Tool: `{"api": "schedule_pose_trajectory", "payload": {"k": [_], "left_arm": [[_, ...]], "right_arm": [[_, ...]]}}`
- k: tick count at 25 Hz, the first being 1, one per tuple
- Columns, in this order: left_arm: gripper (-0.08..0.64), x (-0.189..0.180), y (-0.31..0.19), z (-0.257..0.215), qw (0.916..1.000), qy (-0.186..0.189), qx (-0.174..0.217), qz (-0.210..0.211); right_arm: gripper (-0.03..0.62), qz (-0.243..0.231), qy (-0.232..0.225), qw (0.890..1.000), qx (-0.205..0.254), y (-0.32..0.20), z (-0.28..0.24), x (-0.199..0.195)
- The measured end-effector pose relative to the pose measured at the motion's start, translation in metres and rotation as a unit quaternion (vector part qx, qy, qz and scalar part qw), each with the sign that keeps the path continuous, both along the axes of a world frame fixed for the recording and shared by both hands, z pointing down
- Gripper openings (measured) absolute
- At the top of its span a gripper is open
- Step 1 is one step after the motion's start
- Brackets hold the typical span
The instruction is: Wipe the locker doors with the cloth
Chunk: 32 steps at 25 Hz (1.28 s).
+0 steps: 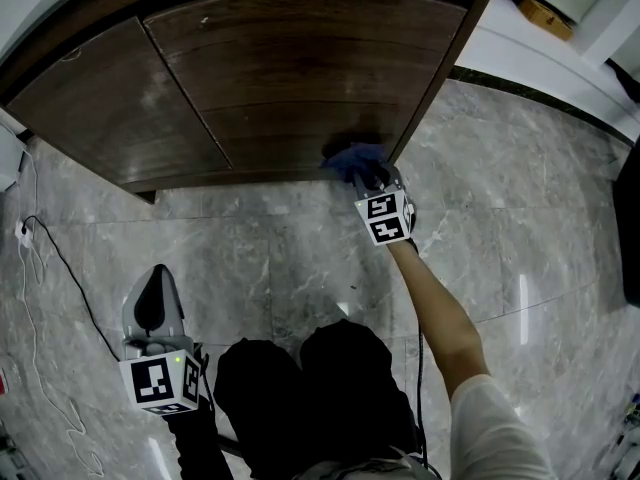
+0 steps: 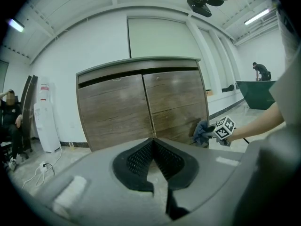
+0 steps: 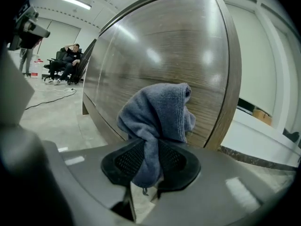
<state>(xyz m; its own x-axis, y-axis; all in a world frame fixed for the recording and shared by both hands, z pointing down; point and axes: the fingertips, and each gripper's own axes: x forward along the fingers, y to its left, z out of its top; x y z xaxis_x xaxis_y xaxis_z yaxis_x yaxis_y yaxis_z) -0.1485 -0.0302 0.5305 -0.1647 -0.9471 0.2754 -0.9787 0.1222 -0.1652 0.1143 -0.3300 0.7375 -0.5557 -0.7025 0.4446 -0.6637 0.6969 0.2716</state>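
Could overshoot the right edge of the wide two-door locker (image 1: 290, 78), flat dark wood-grain veneer, faintly smudged. Stands on glossy grey marble-look floor (image 1: 300, 258). Pinches a bunched, nubby blue terry cloth (image 3: 157, 112) between the right gripper (image 3: 150, 161) pads, wad at the right door's lower corner. Might tug loose on a hard stroke. Holds the left gripper (image 2: 153, 147) pressed together, empty, well apart.

Grey left gripper (image 1: 155, 278), right gripper (image 1: 366, 176); white sleeve (image 1: 500, 428); perhaps black trousers (image 1: 320, 388).
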Motion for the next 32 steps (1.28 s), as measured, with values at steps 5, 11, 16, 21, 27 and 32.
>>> {"api": "schedule_pose_trajectory", "payload": {"k": [5,11,16,21,27,32], "left_arm": [[0.000,-0.001,0.000,-0.003,1.0000,0.002,0.003,0.001],[0.000,0.002,0.002,-0.002,0.9998,0.017,0.013,0.005],[0.000,0.004,0.003,-0.003,0.9997,0.018,0.014,0.009],[0.000,0.007,0.003,-0.007,0.9992,0.030,0.022,0.010],[0.000,0.014,0.001,-0.013,0.9987,0.042,0.023,0.014],[0.000,0.011,0.005,-0.009,0.9987,0.039,0.030,0.016]], "right_arm": [[0.091,-0.019,-0.011,0.999,0.036,0.002,-0.046,-0.013],[0.091,-0.031,-0.019,0.997,0.066,0.004,-0.109,-0.028],[0.091,-0.042,-0.031,0.994,0.099,0.005,-0.155,-0.037],[0.091,-0.047,-0.043,0.990,0.128,0.006,-0.199,-0.043],[0.091,-0.054,-0.054,0.985,0.157,0.007,-0.243,-0.051],[0.091,-0.056,-0.060,0.981,0.173,0.008,-0.270,-0.054]]}}
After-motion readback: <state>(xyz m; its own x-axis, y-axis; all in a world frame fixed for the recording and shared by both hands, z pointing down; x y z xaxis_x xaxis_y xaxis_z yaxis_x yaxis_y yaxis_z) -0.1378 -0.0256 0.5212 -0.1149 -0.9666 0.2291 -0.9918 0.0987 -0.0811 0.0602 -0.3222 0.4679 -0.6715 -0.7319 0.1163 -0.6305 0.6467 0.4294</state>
